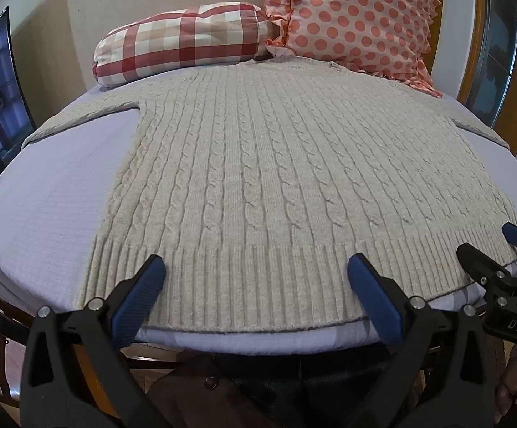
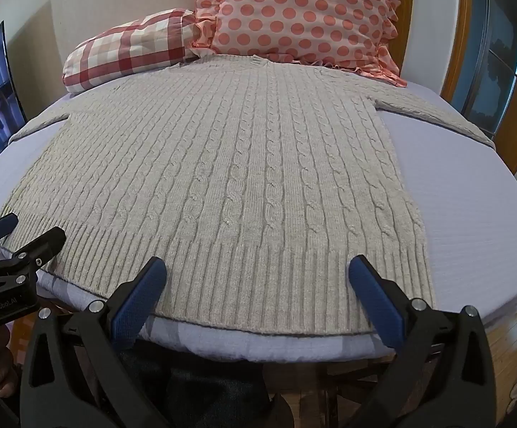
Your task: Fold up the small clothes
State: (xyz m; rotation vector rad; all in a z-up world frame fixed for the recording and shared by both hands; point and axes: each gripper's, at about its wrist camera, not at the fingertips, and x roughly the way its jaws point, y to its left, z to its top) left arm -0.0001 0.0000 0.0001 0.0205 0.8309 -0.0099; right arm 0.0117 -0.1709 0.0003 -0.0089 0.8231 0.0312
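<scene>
Two grippers, one garment, one bed, two pillows, listed nearest first.

1. Left gripper (image 1: pixel 256 271): mine, blue-padded fingers spread wide, pinching nothing. It hovers at the near hem, toward the sweater's left half. I judge the spread is readiness to take the ribbing.

2. Right gripper (image 2: pixel 258 273): mine, likewise spread and empty, poised at the hem toward the right corner. The two sit side by side, each at the edge of the other's view, so that both hem corners can be taken at once.

3. Sweater (image 1: pixel 258 178): cream cable knit, the task's piece. It lies flat across the bed, ribbed hem (image 1: pixel 223 285) toward me at the near edge, neck away by the pillows. Left sleeve (image 1: pixel 80 121) and right sleeve (image 2: pixel 436 114) are stretched outward to either side. No fold shows yet; I judge the task barely begun. The flat layout suits a clean fold, and the hem's nearness puts it within reach.

4. Bed (image 1: pixel 44 207): pale lavender sheet, textured, carrying the sweater. Bare sheet shows on both sides of the body.

5. Checked pillow (image 1: pixel 183 42): red and cream, lying at the far left, just beyond the left shoulder.

6. Dotted pillow (image 1: pixel 358 21): pink with coral spots and a frill, propped upright at the far end, its lower edge meeting the neck area. Whether it rests on the collar I cannot tell.
</scene>
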